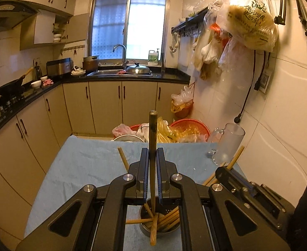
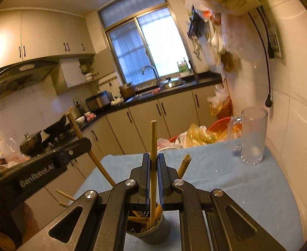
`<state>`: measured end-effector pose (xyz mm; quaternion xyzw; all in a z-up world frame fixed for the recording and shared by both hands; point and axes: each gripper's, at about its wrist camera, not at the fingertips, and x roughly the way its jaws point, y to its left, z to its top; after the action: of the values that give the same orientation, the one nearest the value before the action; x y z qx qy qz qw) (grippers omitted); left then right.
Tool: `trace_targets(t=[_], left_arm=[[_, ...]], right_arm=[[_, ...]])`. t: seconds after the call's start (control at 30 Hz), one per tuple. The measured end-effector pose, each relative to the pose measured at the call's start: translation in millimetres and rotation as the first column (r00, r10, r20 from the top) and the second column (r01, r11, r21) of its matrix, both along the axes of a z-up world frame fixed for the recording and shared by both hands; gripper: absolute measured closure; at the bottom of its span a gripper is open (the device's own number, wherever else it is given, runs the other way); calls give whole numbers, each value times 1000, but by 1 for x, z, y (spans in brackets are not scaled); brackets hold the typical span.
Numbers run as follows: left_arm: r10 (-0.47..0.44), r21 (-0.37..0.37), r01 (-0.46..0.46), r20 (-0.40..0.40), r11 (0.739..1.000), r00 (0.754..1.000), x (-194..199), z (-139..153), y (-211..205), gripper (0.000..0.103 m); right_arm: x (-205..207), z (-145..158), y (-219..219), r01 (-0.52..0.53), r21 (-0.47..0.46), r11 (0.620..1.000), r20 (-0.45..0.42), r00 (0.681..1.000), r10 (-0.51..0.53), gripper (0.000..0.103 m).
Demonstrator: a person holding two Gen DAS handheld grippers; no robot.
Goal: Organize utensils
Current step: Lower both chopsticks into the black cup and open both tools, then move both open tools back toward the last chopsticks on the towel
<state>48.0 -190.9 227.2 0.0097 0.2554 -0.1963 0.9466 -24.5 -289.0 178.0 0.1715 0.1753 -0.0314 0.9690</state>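
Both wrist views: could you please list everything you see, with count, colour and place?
cloth: one, light blue, covers the table
holder: one, metal, on the cloth below both tools, with wooden chopsticks inside
dark chopstick: one, dark brown, upright in the left tool
light chopstick: one, light wood, upright in the right tool
mug: one, clear glass, empty, on the cloth's far right near the wall
baskets: two, red, behind the table with plastic bags
bags: several, clear and white, hanging on the right wall
sink: one, steel, under the window
left tool: black, shut on the dark chopstick
right tool: black, shut on the light chopstick
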Motion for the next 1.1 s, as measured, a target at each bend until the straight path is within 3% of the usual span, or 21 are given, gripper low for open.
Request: trace_targets(t=[0.13,0.2,0.27,0.37,0.6,0.77,0.97,1.1], left_arm=[[2,5,-2,8,1000,1000,-7,4,4,95],[2,14,-3,28,1000,1000,-14,8,6,89],[3,8,-3,42,1000,999,-23,14,10,75],[6,0,-6,58,1000,998,-37,22,17,71],[7,-27,-5,102,1000,995,-90,46,37,59],[7,-67,2,132,998,991,-138,59,59,47],[19,-42,-13,156,999,988,-193,47,79,28],[0,-12,1,104,1000,995,-217,21,87,25]], right_arm=[[0,-5,-3,-6,15,1000,-9,1000,6,95],[-1,-3,-4,-20,26,999,-9,1000,20,92],[-5,2,-4,-21,25,999,-1,1000,21,86],[-14,10,-4,-22,27,999,9,1000,21,83],[-53,34,-1,-5,11,1000,37,999,4,73],[-92,51,2,17,-46,999,36,999,-15,57],[-138,49,4,32,-146,989,-22,999,-36,43],[-163,32,-6,34,-177,984,-111,992,-54,36]])
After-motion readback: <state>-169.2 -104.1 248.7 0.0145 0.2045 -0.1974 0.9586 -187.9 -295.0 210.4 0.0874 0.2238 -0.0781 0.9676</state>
